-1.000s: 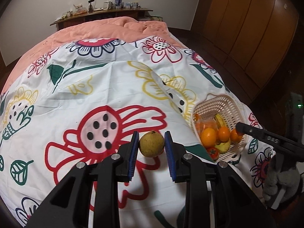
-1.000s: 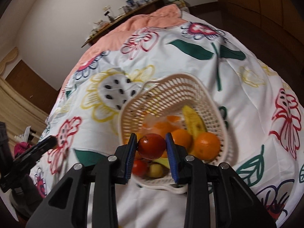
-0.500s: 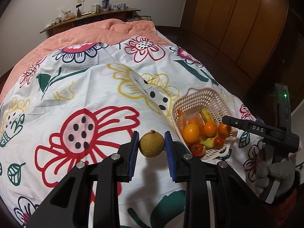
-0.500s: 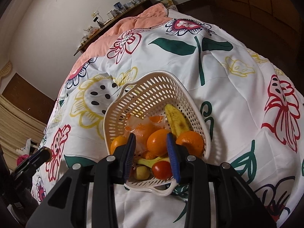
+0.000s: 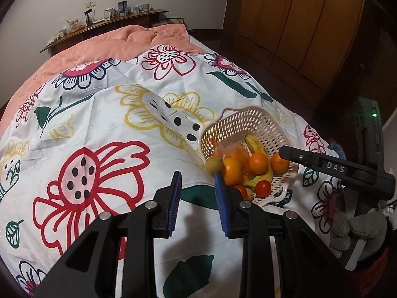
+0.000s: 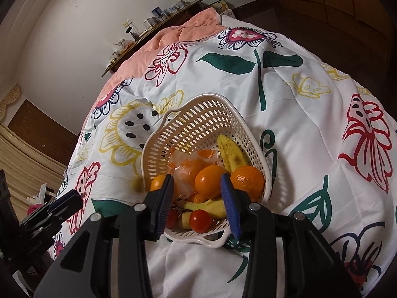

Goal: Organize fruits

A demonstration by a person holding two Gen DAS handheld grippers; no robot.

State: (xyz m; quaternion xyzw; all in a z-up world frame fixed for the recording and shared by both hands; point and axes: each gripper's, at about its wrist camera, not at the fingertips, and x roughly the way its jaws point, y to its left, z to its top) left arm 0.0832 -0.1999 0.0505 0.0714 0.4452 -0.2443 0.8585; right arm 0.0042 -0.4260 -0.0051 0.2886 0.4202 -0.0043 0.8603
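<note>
A cream perforated basket [image 5: 248,121] [image 6: 198,114] stands on the flowered bedspread and holds oranges, bananas and tomatoes. A yellow-green round fruit [image 5: 214,164] is at its left rim; in the right wrist view it is a yellow blur [image 6: 136,183]. My left gripper [image 5: 197,186] hangs just left of the basket, jaws a fruit's width apart with nothing between them. Over the basket's near edge, my right gripper [image 6: 197,191] has its jaws opening and pressing on nothing. A red tomato [image 6: 201,221] lies in the basket below them.
A grey gloved hand [image 5: 354,231] holds the right gripper at the bed's right side. Wooden wardrobe doors [image 5: 297,24] stand beyond the bed. A shelf with small items [image 5: 111,17] runs along the far wall above a pink blanket [image 5: 124,39].
The tomato has left the right jaws and lies in the basket; those jaws have widened. The yellow-green fruit has left the left jaws and reached the basket's rim. The left gripper moved toward the basket.
</note>
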